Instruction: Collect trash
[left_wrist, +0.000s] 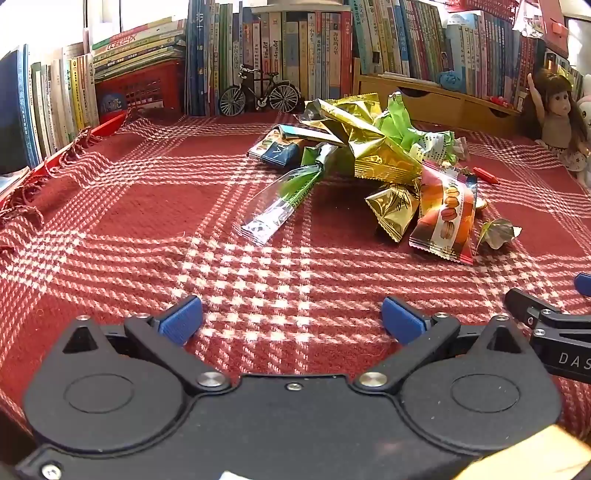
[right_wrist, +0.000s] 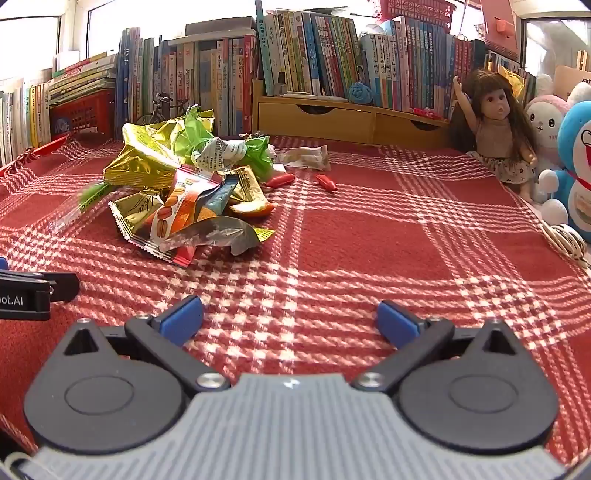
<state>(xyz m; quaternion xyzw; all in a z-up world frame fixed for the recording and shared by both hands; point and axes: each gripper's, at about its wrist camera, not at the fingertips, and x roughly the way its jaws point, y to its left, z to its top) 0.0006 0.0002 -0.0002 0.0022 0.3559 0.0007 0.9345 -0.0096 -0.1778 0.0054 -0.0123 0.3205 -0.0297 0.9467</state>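
A heap of crumpled snack wrappers lies on the red checked cloth, gold, green and orange; the right wrist view shows the same heap of wrappers at its left. A clear green-striped wrapper sticks out toward me. Two small red wrappers and a pale packet lie just beyond the heap. My left gripper is open over bare cloth, short of the heap. Also open with nothing between its fingers, my right gripper hovers to the right of the heap.
Rows of books and a wooden drawer unit line the back. A model bicycle and red basket stand at back left. A doll and plush toys sit at the right edge, with a white cable.
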